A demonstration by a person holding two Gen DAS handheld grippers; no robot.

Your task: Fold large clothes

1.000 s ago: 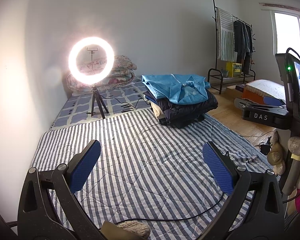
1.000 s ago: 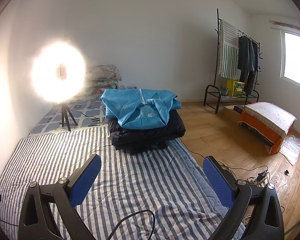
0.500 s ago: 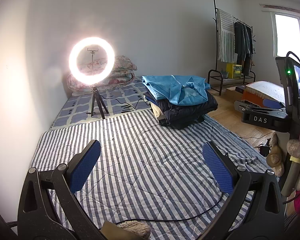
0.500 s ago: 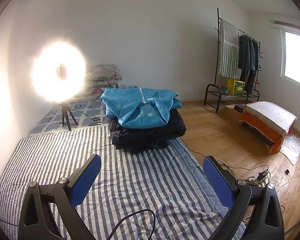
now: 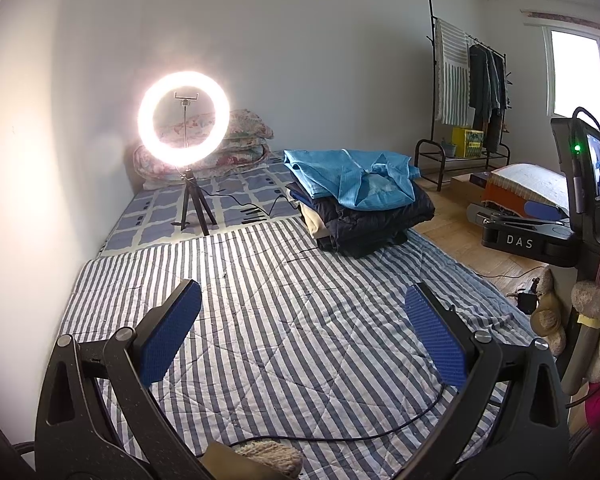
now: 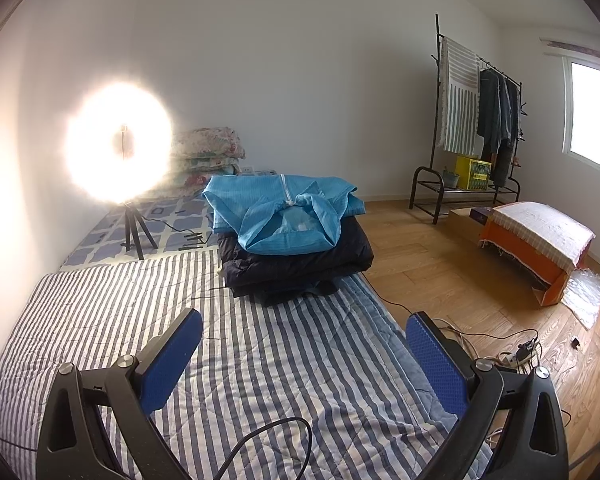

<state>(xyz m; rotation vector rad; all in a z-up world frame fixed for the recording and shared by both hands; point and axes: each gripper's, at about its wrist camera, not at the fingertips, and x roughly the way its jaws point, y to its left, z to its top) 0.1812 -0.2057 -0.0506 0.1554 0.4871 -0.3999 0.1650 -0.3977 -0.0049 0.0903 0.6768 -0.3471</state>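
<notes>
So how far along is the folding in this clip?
Done: a blue garment lies folded atop a stack of dark folded clothes on the striped quilt. In hand: nothing; the left hand-held gripper and right hand-held gripper are open and empty. Left: no unfolded garment lies on the quilt.

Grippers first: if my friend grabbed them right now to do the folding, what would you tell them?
Left gripper: open, holding nothing, above the striped quilt.
Right gripper: open, holding nothing, above the same quilt, near its edge by the wood floor.
Clothes: one stack at the quilt's far end, a blue garment folded on top of dark ones.
Done: everything in that stack looks folded.
Left: no unfolded garment lies on the quilt. Some clothes hang on the rack by the window; whether those come next, I cannot tell.
Watch the black cable on the quilt near the grippers.
</notes>
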